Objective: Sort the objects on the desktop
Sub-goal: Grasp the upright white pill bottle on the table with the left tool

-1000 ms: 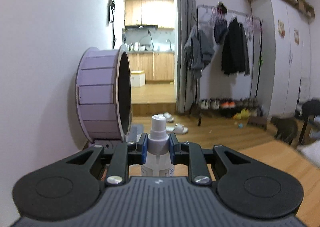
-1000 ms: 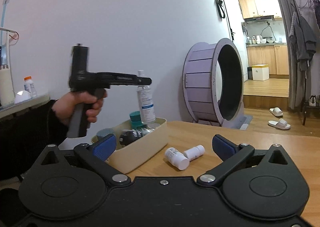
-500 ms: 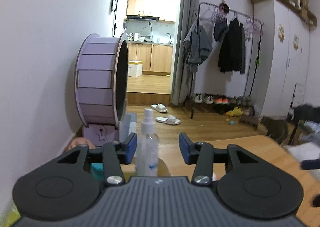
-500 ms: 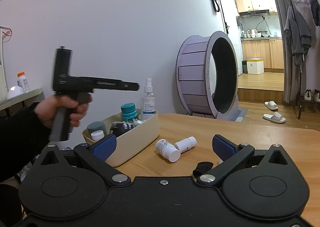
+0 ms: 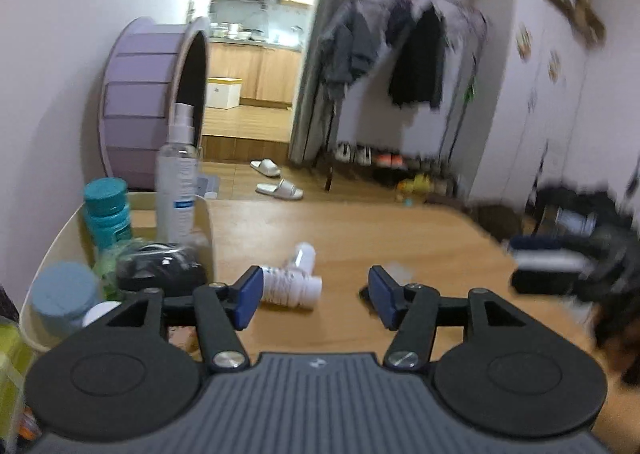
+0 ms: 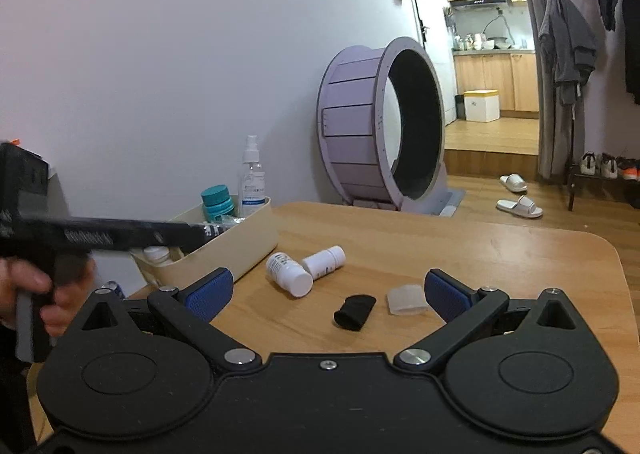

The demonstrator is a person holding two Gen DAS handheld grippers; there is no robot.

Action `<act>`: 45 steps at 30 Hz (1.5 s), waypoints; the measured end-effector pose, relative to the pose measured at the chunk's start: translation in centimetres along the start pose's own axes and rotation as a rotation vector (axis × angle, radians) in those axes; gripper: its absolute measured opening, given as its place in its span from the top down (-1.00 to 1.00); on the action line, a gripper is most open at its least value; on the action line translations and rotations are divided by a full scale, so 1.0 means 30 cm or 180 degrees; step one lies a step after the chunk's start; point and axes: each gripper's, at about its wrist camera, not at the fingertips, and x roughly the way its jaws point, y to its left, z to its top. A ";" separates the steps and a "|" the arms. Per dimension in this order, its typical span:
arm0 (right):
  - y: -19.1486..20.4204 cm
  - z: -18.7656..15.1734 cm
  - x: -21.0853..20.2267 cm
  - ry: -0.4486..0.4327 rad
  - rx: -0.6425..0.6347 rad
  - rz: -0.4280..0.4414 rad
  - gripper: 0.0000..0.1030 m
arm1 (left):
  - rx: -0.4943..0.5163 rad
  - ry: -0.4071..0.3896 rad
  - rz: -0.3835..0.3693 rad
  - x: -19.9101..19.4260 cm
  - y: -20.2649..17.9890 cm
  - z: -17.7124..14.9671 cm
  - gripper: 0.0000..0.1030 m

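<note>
We see the left gripper (image 5: 314, 296) in the lower middle of the left wrist view, blue pads spread wide, nothing between them. The right gripper (image 6: 326, 294) sits low in the right wrist view, also wide open and empty.

The clear plastic spray bottle with white nozzle (image 5: 178, 173) stands upright in the cream oval plastic bin (image 5: 206, 230), left of frame, at the bin's far end. In the bin too: a teal-capped jar (image 5: 107, 209), a black pouch-like item (image 5: 160, 268), and a grey-blue round lid (image 5: 64, 290) at lower left. In the right wrist view the same bottle (image 6: 251, 177) and jar (image 6: 217, 201) rise above the bin (image 6: 240, 250), left of centre.

On the wooden table (image 6: 480, 254), two white pill bottles lying on their sides (image 6: 304, 268) touch each other just right of the bin; in the left wrist view they (image 5: 294, 280) lie just beyond the left pad. A small black cap-like piece (image 6: 355, 312) and a translucent plastic cap (image 6: 406, 298) lie near each other, close to the right gripper's right pad.

The hand (image 6: 36, 294) gripping the left tool's handle shows at the far left edge of the right wrist view, tool body blurred across the bin. A purple wooden exercise wheel (image 6: 380, 141) stands on the floor behind the table, upper centre.
</note>
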 end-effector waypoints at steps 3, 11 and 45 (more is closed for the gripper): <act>-0.020 -0.004 -0.009 0.0109 -0.0037 0.0121 -1.00 | 0.0462 0.0150 0.0031 0.053 -0.044 -0.002 -0.11; -0.053 -0.010 -0.026 0.0326 -0.0087 0.0298 -1.00 | 0.1575 0.0613 -0.0035 0.129 -0.110 0.051 -0.11; -0.036 -0.006 -0.043 0.0600 -0.0279 0.0662 -1.00 | 0.4427 0.2033 -0.0536 0.447 -0.190 -0.064 0.45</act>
